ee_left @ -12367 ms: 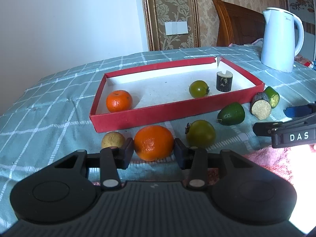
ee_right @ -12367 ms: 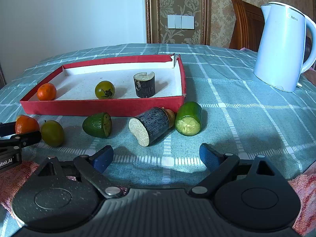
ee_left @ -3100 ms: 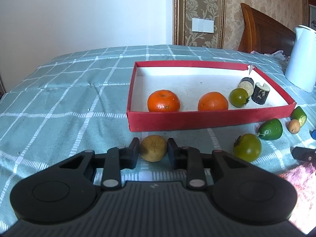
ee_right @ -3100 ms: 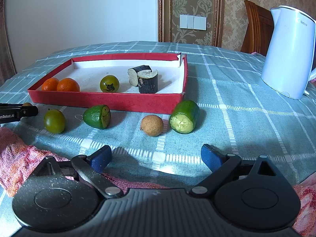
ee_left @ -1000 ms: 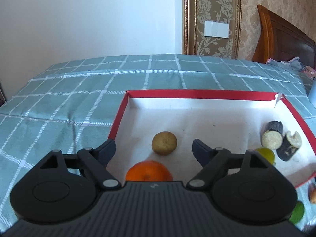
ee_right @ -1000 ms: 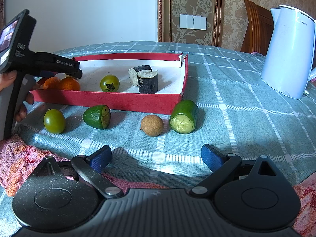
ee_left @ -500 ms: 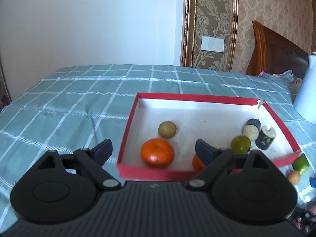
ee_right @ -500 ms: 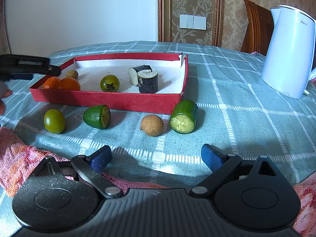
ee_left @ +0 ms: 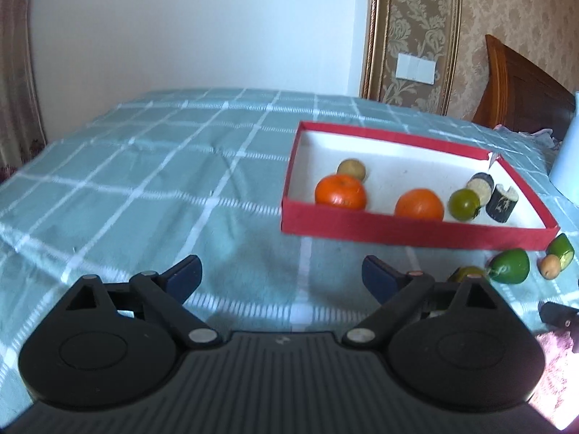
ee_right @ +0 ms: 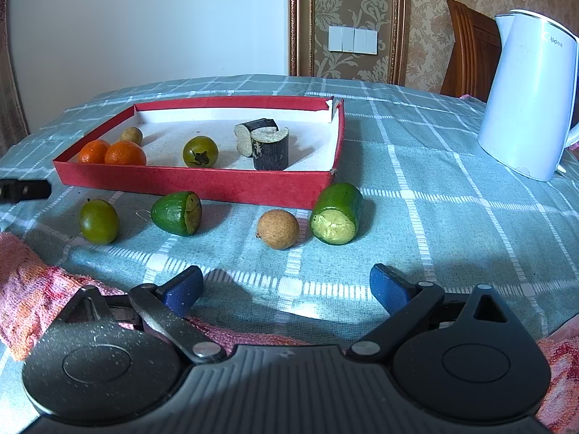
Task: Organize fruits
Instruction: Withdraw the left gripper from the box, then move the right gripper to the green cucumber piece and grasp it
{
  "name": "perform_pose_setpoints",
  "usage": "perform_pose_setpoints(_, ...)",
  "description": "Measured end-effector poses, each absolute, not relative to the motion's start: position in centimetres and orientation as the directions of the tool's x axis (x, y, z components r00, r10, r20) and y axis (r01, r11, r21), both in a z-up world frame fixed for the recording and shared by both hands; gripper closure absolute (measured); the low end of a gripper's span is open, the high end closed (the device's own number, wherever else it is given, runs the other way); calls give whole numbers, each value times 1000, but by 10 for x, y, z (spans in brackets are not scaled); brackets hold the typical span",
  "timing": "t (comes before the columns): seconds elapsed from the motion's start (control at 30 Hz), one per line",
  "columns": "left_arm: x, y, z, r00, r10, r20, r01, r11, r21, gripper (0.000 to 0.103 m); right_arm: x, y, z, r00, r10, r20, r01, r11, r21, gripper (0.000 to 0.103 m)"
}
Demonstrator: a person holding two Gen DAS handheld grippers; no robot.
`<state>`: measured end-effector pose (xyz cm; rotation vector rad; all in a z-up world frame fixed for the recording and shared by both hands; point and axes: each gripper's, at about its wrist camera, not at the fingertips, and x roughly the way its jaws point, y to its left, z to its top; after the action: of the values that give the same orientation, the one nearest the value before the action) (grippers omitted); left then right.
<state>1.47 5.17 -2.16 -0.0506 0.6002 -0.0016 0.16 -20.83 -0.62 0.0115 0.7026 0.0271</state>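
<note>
A red tray [ee_left: 398,229] [ee_right: 195,184] holds two oranges [ee_left: 340,190] [ee_right: 125,153], a tan round fruit [ee_left: 351,169] [ee_right: 131,133], a green tomato [ee_left: 463,199] [ee_right: 200,151] and two dark cut pieces [ee_right: 269,146]. On the cloth in front of it lie a green tomato [ee_right: 98,221], a cut green fruit [ee_right: 177,212], a tan round fruit [ee_right: 278,229] and a cucumber piece [ee_right: 336,213]. My left gripper [ee_left: 280,276] is open and empty, off the tray's left front. My right gripper [ee_right: 286,287] is open and empty, near the loose fruit.
A white kettle [ee_right: 528,94] stands at the right. A pink towel [ee_right: 32,282] lies at the table's front edge. A wooden chair [ee_right: 466,47] stands behind. The left gripper's tip [ee_right: 23,190] shows at the left edge of the right wrist view.
My left gripper put the tan fruit into the tray, opened, and has pulled back left and away from the tray. The right gripper has not moved.
</note>
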Motion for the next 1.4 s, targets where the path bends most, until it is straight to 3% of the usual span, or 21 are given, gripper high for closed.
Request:
perform_pose_setpoints(0.57, 18, 45, -37, 796, -17, -605, 16, 1000, -7, 2, 0, -210, -6, 766, 25, -643, -9, 1000, 28, 0)
perform_pose_setpoints(0.7, 18, 44, -37, 793, -17, -609, 20, 1000, -1, 0, -15, -228, -2, 801, 42, -597, 14, 996, 88, 0)
perform_pose_setpoints(0.83, 18, 44, -37, 793, -16, -609, 21, 1000, 1, 0, -17, -239, 1, 823, -36, -567, 61, 998, 25, 1)
perform_pose_setpoints(0.93, 18, 44, -37, 793, -16, -609, 21, 1000, 0, 0, -12, -243, 5, 839, -39, -543, 60, 998, 21, 13)
perform_pose_setpoints(1.07, 19, 44, -38, 793, -16, -609, 21, 1000, 1, 0, 0, -249, 9, 847, -43, -530, 86, 995, 56, 37)
perform_pose_setpoints(1.17, 19, 44, -38, 792, -15, -610, 21, 1000, 2, 0, 11, -258, 9, 837, 11, -548, 86, 985, 152, 46)
perform_pose_setpoints(1.4, 19, 44, -38, 793, -16, -610, 21, 1000, 1, 0, 31, -261, 6, 819, 51, -572, 103, 967, 233, 49)
